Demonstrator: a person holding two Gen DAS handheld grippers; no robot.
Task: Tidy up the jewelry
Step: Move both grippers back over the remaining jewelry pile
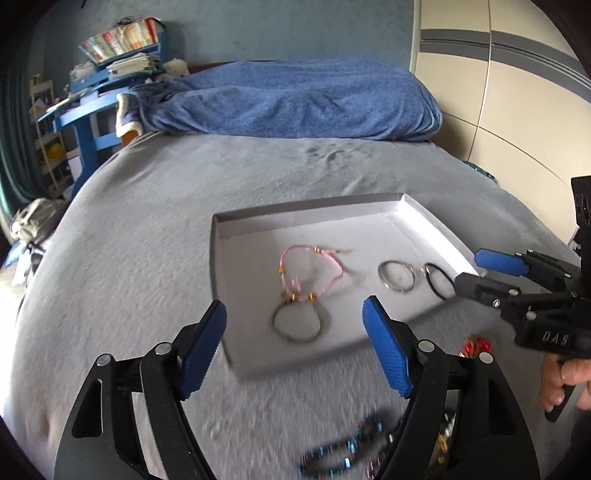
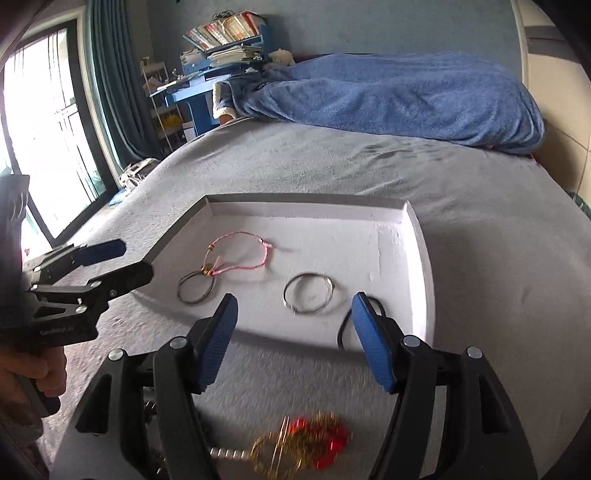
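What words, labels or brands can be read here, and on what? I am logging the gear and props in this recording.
"DAS": raised letters on the black body of the right gripper, left wrist view.
Small pale lettering on the body of the left gripper, right wrist view: too blurred to read.
Book spines on the blue shelf: too small to read.
The white tray shows no text.

The left gripper (image 1: 295,345) tilts downward with its 2 blue-padded fingers (image 1: 203,350) spread apart, nothing between them. The right gripper (image 2: 293,341) tilts downward too, gaping and empty. A hand (image 2: 35,373) grips each handle.
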